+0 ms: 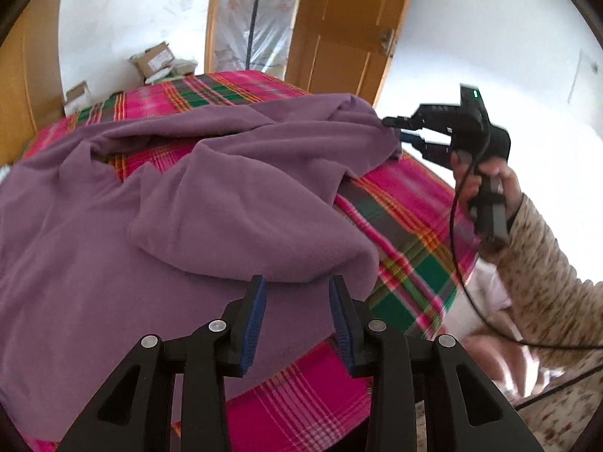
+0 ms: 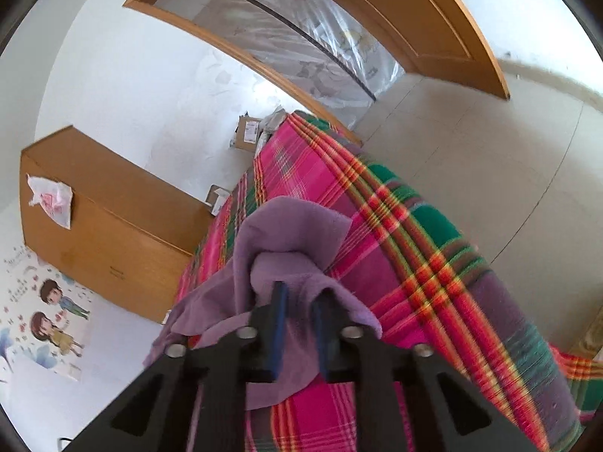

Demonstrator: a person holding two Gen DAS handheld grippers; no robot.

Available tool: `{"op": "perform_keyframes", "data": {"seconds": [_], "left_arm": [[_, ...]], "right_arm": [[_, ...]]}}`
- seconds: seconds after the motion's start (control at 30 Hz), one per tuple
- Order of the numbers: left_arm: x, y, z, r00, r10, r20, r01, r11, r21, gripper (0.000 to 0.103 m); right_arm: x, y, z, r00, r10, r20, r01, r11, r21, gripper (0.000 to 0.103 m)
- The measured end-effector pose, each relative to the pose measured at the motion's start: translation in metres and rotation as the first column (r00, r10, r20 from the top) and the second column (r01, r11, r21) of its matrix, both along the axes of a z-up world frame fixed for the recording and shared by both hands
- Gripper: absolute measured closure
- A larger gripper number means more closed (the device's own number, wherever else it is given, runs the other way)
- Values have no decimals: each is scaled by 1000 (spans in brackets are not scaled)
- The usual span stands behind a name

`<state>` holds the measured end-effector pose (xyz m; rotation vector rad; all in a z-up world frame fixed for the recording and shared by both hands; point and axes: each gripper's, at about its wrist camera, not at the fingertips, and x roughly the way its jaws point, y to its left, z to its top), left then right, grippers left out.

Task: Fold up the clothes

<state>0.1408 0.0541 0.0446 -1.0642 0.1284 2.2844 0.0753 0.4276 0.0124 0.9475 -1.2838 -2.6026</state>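
Observation:
A purple fleece garment [image 1: 158, 203] lies rumpled on a bed with a pink, green and orange plaid cover [image 1: 407, 226]. My left gripper [image 1: 297, 282] is open just above the garment's near fold, with nothing between its blue pads. My right gripper [image 1: 395, 128] is at the garment's far right corner and grips that corner, lifting it off the bed. In the right wrist view the right gripper [image 2: 299, 293] has purple cloth [image 2: 286, 241] bunched between its fingers, over the plaid cover [image 2: 433, 271].
A wooden door [image 1: 339, 30] and a plastic-covered doorway stand behind the bed. Cardboard boxes [image 1: 154, 62] sit on the floor at the far end. A wooden cabinet [image 2: 109, 226] stands left of the bed. Pale tile floor [image 2: 471, 143] lies to the right.

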Motion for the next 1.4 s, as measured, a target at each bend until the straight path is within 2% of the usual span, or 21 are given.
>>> {"op": "perform_keyframes", "data": {"seconds": [0.07, 0.23, 0.53, 0.7, 0.9, 1.2, 1.4], "left_arm": [[4, 3, 0, 1000, -6, 1, 6, 1000, -8, 67], [-1, 10, -8, 1000, 6, -8, -6, 996, -88, 67], [-9, 14, -16, 1000, 2, 14, -1, 997, -80, 67], [-17, 23, -16, 999, -21, 29, 22, 998, -52, 67], [-23, 37, -22, 998, -39, 42, 41, 998, -56, 67], [-14, 60, -21, 992, -128, 13, 129, 987, -95, 67], [-16, 68, -27, 987, -151, 51, 155, 985, -80, 67]], "right_arm": [[4, 0, 5, 1000, -17, -19, 17, 999, 36, 94], [19, 2, 19, 996, -47, -70, 55, 993, 108, 96], [45, 15, 46, 984, -123, -129, 147, 970, 194, 96], [65, 29, 54, 972, -186, -143, 216, 948, 236, 97], [80, 50, 54, 958, -256, -131, 283, 921, 267, 97], [97, 80, 51, 938, -329, -110, 347, 891, 293, 97], [106, 92, 46, 926, -363, -103, 377, 869, 320, 100]]}}
